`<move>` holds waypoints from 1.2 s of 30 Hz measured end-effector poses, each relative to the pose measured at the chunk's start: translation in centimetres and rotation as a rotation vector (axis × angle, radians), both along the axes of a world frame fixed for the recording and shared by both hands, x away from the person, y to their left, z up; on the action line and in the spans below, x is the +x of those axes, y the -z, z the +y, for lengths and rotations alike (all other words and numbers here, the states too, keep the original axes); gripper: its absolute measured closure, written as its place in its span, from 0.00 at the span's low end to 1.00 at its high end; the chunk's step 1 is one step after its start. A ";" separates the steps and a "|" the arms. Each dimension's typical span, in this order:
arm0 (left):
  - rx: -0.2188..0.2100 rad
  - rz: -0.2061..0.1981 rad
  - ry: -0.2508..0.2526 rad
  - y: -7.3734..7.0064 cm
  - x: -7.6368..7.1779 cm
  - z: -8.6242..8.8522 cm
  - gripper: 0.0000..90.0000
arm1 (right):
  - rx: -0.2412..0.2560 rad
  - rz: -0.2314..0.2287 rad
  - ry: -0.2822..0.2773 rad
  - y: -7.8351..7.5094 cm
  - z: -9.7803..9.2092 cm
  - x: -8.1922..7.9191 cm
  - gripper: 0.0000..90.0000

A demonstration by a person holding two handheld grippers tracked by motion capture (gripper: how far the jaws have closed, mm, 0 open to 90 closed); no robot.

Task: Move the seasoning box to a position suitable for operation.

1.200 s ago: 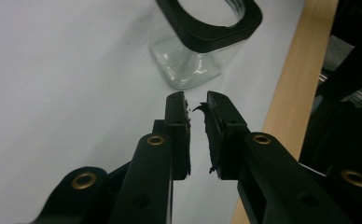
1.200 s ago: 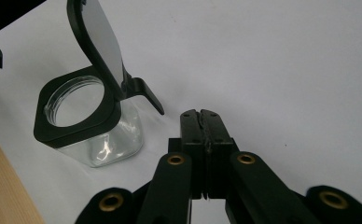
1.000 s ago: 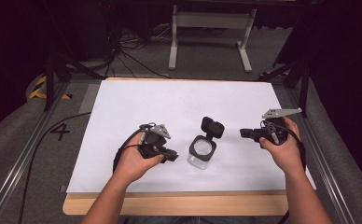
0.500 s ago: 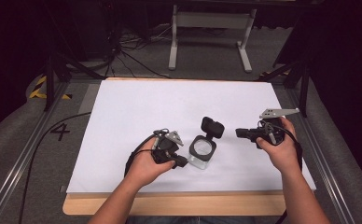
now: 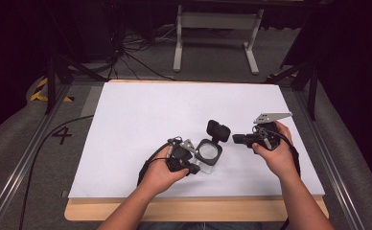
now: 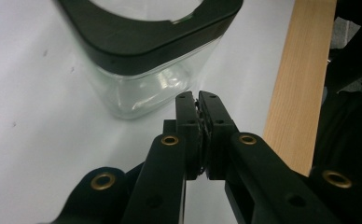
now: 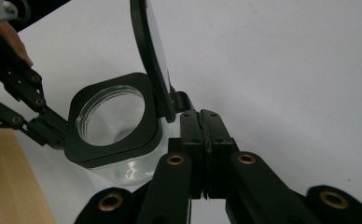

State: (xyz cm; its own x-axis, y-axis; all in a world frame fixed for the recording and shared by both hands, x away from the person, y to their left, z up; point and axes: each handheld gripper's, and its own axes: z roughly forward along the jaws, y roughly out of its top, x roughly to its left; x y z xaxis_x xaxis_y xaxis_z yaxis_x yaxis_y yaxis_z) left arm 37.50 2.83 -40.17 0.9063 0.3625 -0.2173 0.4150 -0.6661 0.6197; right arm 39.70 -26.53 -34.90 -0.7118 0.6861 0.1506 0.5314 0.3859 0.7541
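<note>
Jar: square clear glass jar (image 5: pixel 208 158) with a black collar, standing upright on the white sheet (image 5: pixel 141 115) covering the desk (image 5: pixel 198 211), near the front edge, between the two hands; appearing empty in the right gripper view (image 7: pixel 114 135)
Lid: hinged black lid (image 5: pixel 218 130) standing open, tilted up and back at the jar's far side; hinge tab sitting just beyond the right tongs' tips in the right gripper view (image 7: pixel 153 56)
Left tongs: left tongs (image 5: pixel 190 166) resting at the jar's near-left corner; jaws pressed together on nothing in the left gripper view (image 6: pixel 199 100), tips just beside the glass wall (image 6: pixel 137 88); touching or just apart, not possible to tell
Right tongs: right tongs (image 5: pixel 238 139) pointing toward the lid from the right; jaws closed and empty in the right gripper view (image 7: pixel 200 116), near the hinge without gripping it
Step in hand, as judged: seeming to be bracing the jar with the left side while bringing the right side in to swing the lid down
Doing it well: keeping the left tips low against the glass, below the collar, so the jar is not sliding on the sheet; pushing the lid from behind its upper edge rather than at the hinge; moving slowly, since smooth glass is likely skidding under a sideways shove
Writing: a "4" (image 5: pixel 62 135) marked on the grey floor left of the desk; no brand or label readable on the jar or lid
</note>
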 end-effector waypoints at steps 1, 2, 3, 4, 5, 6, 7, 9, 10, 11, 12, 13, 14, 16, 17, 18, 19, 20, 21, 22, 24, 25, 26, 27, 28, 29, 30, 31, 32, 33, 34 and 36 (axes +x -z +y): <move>0.006 0.003 -0.013 -0.2 0.1 0.3 0.99 | -0.004 0.006 -0.007 0.2 0.1 0.0 1.00; -0.006 -0.001 -0.047 -0.2 0.3 0.7 0.99 | -0.011 0.011 -0.011 0.3 0.2 0.0 1.00; -0.019 -0.002 -0.067 -0.2 0.5 1.0 1.00 | -0.011 0.011 -0.013 0.3 0.2 0.0 1.00; -0.011 0.005 -0.084 -0.3 0.6 1.3 1.00 | -0.008 0.014 -0.014 0.3 0.3 -0.1 1.00; -0.024 -0.014 -0.099 -0.2 0.9 1.5 1.00 | -0.009 0.011 -0.015 0.3 0.3 -0.1 1.00; -0.024 -0.014 -0.099 -0.2 0.9 1.5 1.00 | -0.009 0.011 -0.015 0.3 0.3 -0.1 1.00; -0.024 -0.022 -0.114 -0.1 1.1 1.7 1.00 | -0.011 0.009 -0.014 0.3 0.2 -0.1 1.00; -0.027 -0.030 -0.123 -0.1 1.6 1.8 1.00 | -0.009 0.003 -0.014 0.2 0.1 -0.3 1.00; -0.021 -0.028 -0.128 -0.1 1.7 1.8 1.00 | -0.012 0.005 -0.012 0.2 0.0 -0.5 1.00; -0.011 -0.029 -0.132 -0.2 1.9 1.6 1.00 | -0.014 0.004 -0.009 0.2 -0.1 -0.6 1.00; -0.003 -0.041 -0.124 -0.2 2.1 1.5 1.00 | -0.016 0.001 -0.002 0.3 -0.3 -0.8 1.00; 0.001 -0.049 -0.126 -0.1 2.2 1.3 1.00 | -0.016 0.003 -0.001 0.3 -0.5 -0.9 1.00; 0.015 -0.056 -0.129 -0.2 2.3 1.0 1.00 | -0.018 0.004 0.007 0.3 -0.8 -1.0 1.00; 0.023 -0.074 -0.127 0.0 2.6 0.7 1.00 | -0.014 0.008 0.021 0.4 -1.2 -1.2 1.00; 0.024 -0.070 -0.131 0.0 2.6 0.7 1.00 | -0.014 0.010 0.026 0.4 -1.4 -1.2 1.00; 0.021 -0.075 -0.129 0.0 2.7 0.7 1.00 | -0.013 0.008 0.029 0.4 -1.5 -1.3 1.00; 0.019 -0.072 -0.128 0.0 2.8 0.6 1.00 | -0.014 0.008 0.030 0.4 -1.6 -1.4 1.00; 0.021 -0.065 -0.127 0.0 2.8 0.6 1.00 | -0.011 0.008 0.034 0.4 -1.6 -1.5 1.00; 0.032 -0.056 -0.124 0.0 2.8 0.6 1.00 | -0.013 0.003 0.032 0.4 -1.7 -1.5 1.00; 0.035 -0.054 -0.120 0.0 2.8 0.6 1.00 | -0.009 0.005 0.036 0.3 -1.7 -1.6 1.00; 0.037 -0.059 -0.107 0.0 2.7 0.5 1.00 | -0.006 0.005 0.033 0.3 -1.7 -1.6 1.00; 0.033 -0.045 -0.096 0.0 2.6 0.5 1.00 | -0.006 0.005 0.033 0.3 -1.7 -1.5 1.00; 0.028 -0.048 -0.084 0.0 2.6 0.4 1.00 | -0.008 0.005 0.034 0.4 -1.7 -1.5 1.00; 0.025 -0.039 -0.078 0.0 2.4 0.3 1.00 | -0.005 0.007 0.034 0.4 -1.7 -1.4 1.00; 0.029 -0.044 -0.076 0.0 2.4 0.2 1.00 | -0.008 0.007 0.034 0.4 -1.7 -1.4 1.00; 0.044 -0.054 -0.068 0.0 2.3 0.2 1.00 | -0.007 0.011 0.034 0.4 -1.7 -1.4 1.00; 0.044 -0.048 -0.066 -0.1 2.1 0.0 1.00 | -0.007 0.010 0.034 0.4 -1.7 -1.4 1.00; 0.042 -0.041 -0.058 0.0 2.0 -0.1 1.00 | -0.007 0.008 0.031 0.4 -1.7 -1.3 1.00; 0.046 -0.040 -0.043 -0.1 1.9 -0.1 1.00 | -0.005 0.007 0.031 0.4 -1.7 -1.3 1.00; 0.048 -0.038 -0.043 -0.1 1.7 -0.2 1.00 | -0.004 0.009 0.032 0.4 -1.7 -1.3 1.00; 0.054 -0.040 -0.033 -0.1 1.6 -0.3 1.00 | -0.003 0.007 0.031 0.4 -1.7 -1.3 1.00; 0.057 -0.037 -0.025 -0.2 1.4 -0.5 1.00 | -0.004 0.006 0.030 0.3 -1.7 -1.3 1.00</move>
